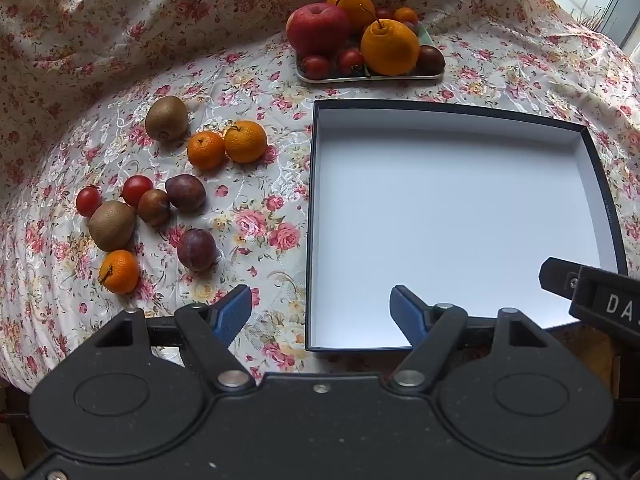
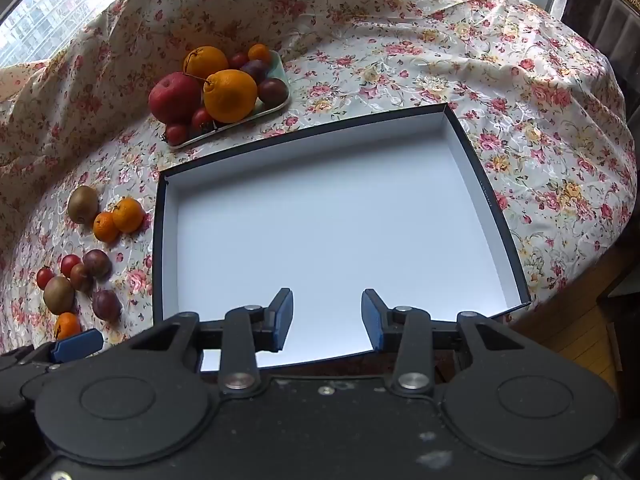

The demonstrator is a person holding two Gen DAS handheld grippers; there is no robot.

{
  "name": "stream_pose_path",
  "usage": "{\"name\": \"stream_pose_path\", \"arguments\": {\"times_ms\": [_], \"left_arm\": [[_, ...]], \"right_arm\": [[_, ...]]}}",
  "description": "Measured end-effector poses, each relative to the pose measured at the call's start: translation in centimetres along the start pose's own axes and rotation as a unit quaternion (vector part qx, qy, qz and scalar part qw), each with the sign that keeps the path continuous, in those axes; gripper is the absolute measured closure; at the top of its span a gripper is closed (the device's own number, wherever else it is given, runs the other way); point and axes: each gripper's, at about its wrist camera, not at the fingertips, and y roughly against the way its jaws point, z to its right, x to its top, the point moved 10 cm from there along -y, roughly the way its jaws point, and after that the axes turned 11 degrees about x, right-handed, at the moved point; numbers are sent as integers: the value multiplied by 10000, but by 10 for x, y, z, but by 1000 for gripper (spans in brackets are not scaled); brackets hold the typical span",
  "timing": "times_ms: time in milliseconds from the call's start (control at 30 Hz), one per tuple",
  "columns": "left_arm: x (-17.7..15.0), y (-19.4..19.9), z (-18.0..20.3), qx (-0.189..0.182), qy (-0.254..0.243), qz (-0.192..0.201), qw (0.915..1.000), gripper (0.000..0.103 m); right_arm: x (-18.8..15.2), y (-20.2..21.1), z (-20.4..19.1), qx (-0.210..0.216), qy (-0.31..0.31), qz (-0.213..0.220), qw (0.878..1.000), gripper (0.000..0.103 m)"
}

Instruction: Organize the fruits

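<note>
A shallow dark box with a white inside (image 1: pixel 452 208) (image 2: pixel 332 220) lies empty on the floral cloth. Left of it lie loose fruits: kiwis (image 1: pixel 167 118) (image 1: pixel 111 225), mandarins (image 1: pixel 245 141) (image 1: pixel 119 271), plums (image 1: pixel 196 249) (image 1: pixel 185 192) and small tomatoes (image 1: pixel 137 189). My left gripper (image 1: pixel 320 312) hangs open over the box's near left edge, nothing between its blue pads. In the right wrist view my right gripper (image 2: pixel 326 316) stands open above the box's near side, holding nothing. The same loose fruits show at its left (image 2: pixel 128 214).
A pale green tray (image 1: pixel 372 76) (image 2: pixel 276 104) at the back holds a red apple (image 1: pixel 318 28), two large oranges (image 1: pixel 390 48), tomatoes and plums. The cloth rises in folds at the far side. Wooden floor (image 2: pixel 580 340) shows past the table's right edge.
</note>
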Motion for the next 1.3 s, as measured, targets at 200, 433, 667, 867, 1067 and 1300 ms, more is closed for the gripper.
{"name": "stream_pose_path", "arguments": {"times_ms": [200, 433, 667, 867, 1067, 1300], "left_arm": [[-3, 0, 3, 39, -16, -24, 10000, 26], [-2, -3, 0, -31, 41, -94, 9999, 26], [-3, -4, 0, -49, 62, -105, 9999, 26], [-3, -4, -1, -43, 66, -110, 9999, 26], [-4, -4, -1, -48, 87, -135, 9999, 26], [-4, -5, 0, -38, 70, -148, 9999, 26]], "right_arm": [[1, 1, 0, -18, 5, -3, 10000, 62], [-3, 0, 2, -47, -14, -20, 10000, 62], [-1, -4, 4, -197, 72, -106, 9997, 62], [-2, -6, 4, -325, 198, -166, 9991, 62], [-2, -5, 5, -382, 332, -210, 9985, 62], [-2, -7, 3, -385, 409, -239, 9981, 62]]}}
